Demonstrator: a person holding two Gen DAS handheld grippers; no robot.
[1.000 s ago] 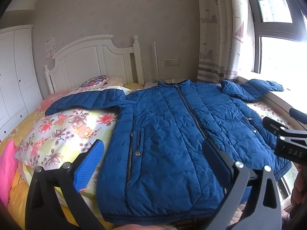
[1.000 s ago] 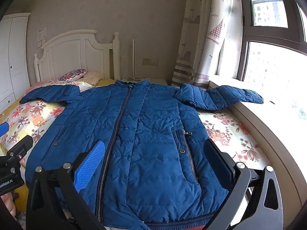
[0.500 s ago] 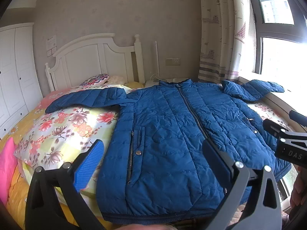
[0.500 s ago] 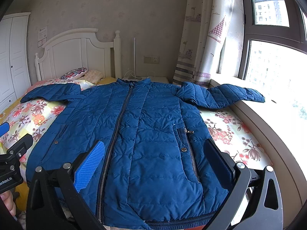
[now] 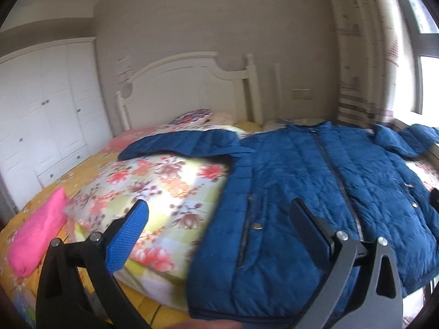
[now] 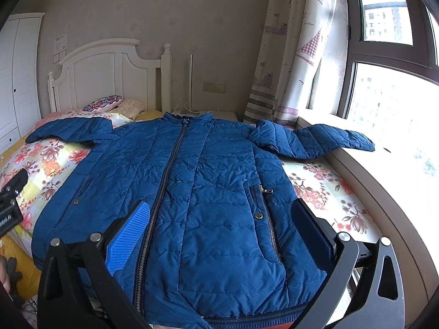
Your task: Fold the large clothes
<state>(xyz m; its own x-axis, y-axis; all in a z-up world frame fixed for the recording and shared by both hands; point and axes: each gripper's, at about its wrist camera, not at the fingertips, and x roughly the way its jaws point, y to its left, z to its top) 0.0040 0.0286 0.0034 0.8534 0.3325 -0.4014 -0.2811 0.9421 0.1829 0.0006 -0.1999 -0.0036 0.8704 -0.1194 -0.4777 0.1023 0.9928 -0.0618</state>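
A blue quilted jacket (image 6: 208, 181) lies flat and zipped on the bed, collar toward the headboard, both sleeves spread out. Its right sleeve (image 6: 315, 139) reaches onto the window sill; its left sleeve (image 5: 181, 144) lies over the floral quilt. My left gripper (image 5: 219, 219) is open, hovering above the jacket's left edge and the quilt, holding nothing. My right gripper (image 6: 219, 219) is open too, above the jacket's lower front near the hem, empty. The left gripper's body (image 6: 11, 194) shows at the left edge of the right wrist view.
A floral quilt (image 5: 153, 192) covers the bed, with a pink cushion (image 5: 38, 235) at the left. The white headboard (image 6: 109, 76) and pillows (image 6: 109, 104) stand at the far end. White wardrobe (image 5: 44, 115) on the left; window sill (image 6: 384, 186) and curtain (image 6: 296, 54) on the right.
My left gripper has swung leftward, so its view now takes in more of the quilt and wardrobe. The right gripper has barely moved. The jacket lies as before.
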